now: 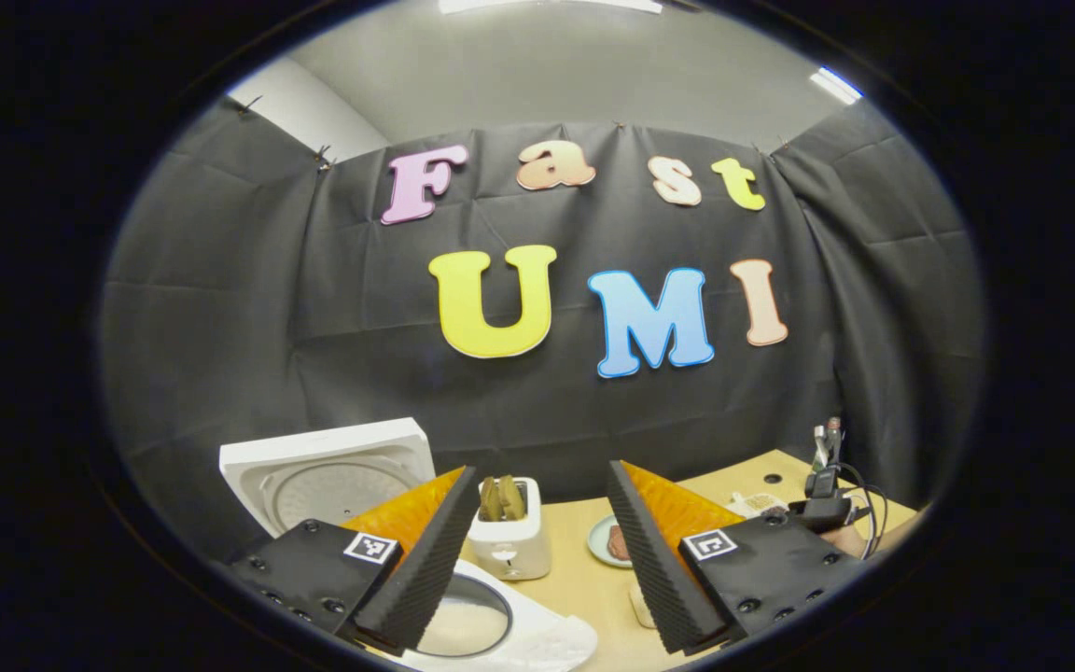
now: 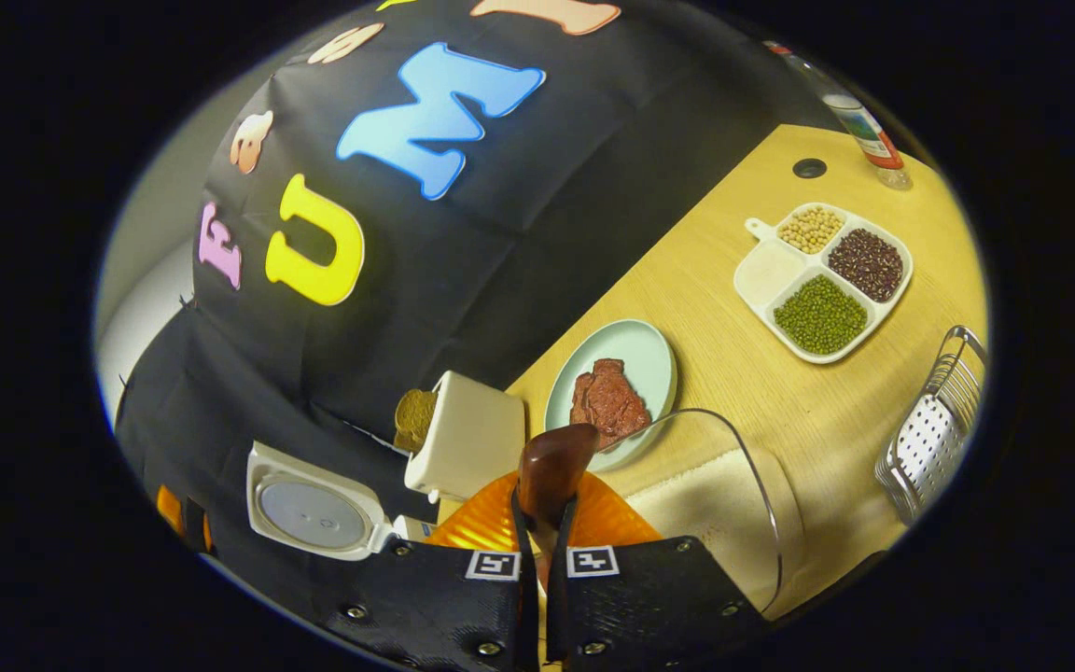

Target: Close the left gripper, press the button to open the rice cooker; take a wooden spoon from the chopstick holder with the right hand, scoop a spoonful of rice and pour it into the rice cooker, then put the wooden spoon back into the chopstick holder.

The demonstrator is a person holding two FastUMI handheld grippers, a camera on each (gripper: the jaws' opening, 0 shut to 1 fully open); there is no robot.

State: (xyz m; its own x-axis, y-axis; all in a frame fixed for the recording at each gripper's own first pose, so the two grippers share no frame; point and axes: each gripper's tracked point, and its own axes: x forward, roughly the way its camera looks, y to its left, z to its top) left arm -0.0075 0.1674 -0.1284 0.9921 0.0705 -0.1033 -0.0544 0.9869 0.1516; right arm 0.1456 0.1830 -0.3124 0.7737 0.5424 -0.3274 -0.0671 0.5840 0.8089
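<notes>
The right tool is clamped on the wooden spoon, held above the clear rice container on the tabletop. The left tool hangs wide apart over the rice cooker, whose lid stands open. Scooping, pouring and returning the spoon seem left.

The right gripper has its fingers pinched tight on a dark brown wooden spoon, bowl poking up over a clear plastic rice tub at the near edge of the light wooden worktop. The white rice cooker sits lid-up by the far edge, white toaster beside it.
</notes>
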